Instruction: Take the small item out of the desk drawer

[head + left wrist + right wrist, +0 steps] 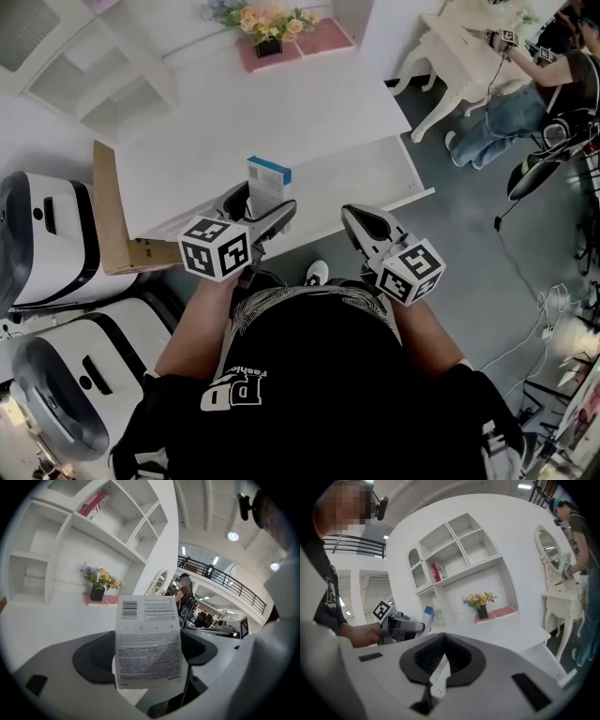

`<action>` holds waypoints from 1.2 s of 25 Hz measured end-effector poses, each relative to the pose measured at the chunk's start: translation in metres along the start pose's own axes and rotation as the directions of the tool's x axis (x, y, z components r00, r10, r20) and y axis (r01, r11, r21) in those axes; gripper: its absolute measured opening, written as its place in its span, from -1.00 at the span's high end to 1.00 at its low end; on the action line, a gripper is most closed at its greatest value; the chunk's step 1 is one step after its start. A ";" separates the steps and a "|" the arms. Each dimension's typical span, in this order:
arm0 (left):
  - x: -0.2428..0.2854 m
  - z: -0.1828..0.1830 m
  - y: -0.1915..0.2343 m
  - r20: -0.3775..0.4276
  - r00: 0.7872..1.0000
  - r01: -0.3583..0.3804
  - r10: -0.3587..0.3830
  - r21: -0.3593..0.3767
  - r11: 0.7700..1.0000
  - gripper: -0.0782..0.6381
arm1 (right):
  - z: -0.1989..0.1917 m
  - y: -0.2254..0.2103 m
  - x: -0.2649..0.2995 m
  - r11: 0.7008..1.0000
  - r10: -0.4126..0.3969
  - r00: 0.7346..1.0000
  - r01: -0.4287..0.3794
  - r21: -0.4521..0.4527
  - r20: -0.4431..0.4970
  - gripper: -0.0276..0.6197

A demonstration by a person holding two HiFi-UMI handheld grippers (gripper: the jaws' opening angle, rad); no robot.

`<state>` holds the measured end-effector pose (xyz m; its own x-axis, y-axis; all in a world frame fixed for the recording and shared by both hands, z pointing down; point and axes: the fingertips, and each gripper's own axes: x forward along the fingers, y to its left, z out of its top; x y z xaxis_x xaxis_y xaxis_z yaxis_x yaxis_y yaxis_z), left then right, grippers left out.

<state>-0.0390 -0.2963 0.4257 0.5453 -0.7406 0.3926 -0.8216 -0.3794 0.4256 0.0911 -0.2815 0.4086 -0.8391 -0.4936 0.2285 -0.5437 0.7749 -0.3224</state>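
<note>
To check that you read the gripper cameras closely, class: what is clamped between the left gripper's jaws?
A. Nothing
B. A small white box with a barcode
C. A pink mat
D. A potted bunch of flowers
B: the left gripper is shut on a small white box printed with a barcode and fine text, held upright above the white desk, while the flowers stand at the back of the desk.
</note>
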 end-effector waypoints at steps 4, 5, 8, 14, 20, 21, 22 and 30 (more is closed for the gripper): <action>-0.017 0.009 0.002 0.030 0.999 0.019 -0.019 0.012 1.000 -0.40 | 0.002 0.017 0.009 1.000 -0.007 1.000 0.007 -0.020 -0.001 0.89; -0.023 0.012 0.002 0.036 0.999 0.026 -0.026 0.020 0.999 -0.40 | 0.002 0.021 0.011 1.000 -0.012 1.000 0.012 -0.022 0.000 0.89; -0.042 0.016 0.001 0.043 0.998 0.050 -0.052 0.045 0.998 -0.40 | -0.001 0.038 0.019 0.999 -0.030 1.000 0.030 -0.018 0.001 0.89; -0.090 0.010 0.009 0.042 0.995 0.085 -0.088 0.076 0.994 -0.40 | -0.009 0.093 0.036 0.999 -0.045 0.999 0.045 -0.012 0.005 0.89; -0.131 -0.002 0.011 0.035 0.991 0.124 -0.128 0.104 0.987 -0.40 | -0.022 0.134 0.036 0.995 -0.098 0.995 0.098 0.006 -0.003 0.89; -0.137 -0.005 0.011 0.032 0.991 0.128 -0.133 0.112 0.985 -0.40 | -0.024 0.141 0.035 0.994 -0.108 0.994 0.108 0.004 -0.003 0.89; -0.143 -0.009 0.012 0.028 0.990 0.133 -0.137 0.121 0.984 -0.40 | -0.027 0.148 0.035 0.993 -0.118 0.993 0.118 0.004 -0.003 0.89; -0.189 -0.047 0.013 -0.029 0.981 0.192 -0.190 0.143 0.971 -0.40 | -0.059 0.198 0.022 0.974 -0.222 0.975 0.222 0.047 0.001 0.89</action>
<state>-0.1449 -0.1348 0.3950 0.6962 -0.6387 0.3277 -0.7165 -0.5901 0.3720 -0.0340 -0.1160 0.4040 -0.6975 -0.6536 0.2938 -0.7164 0.6267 -0.3065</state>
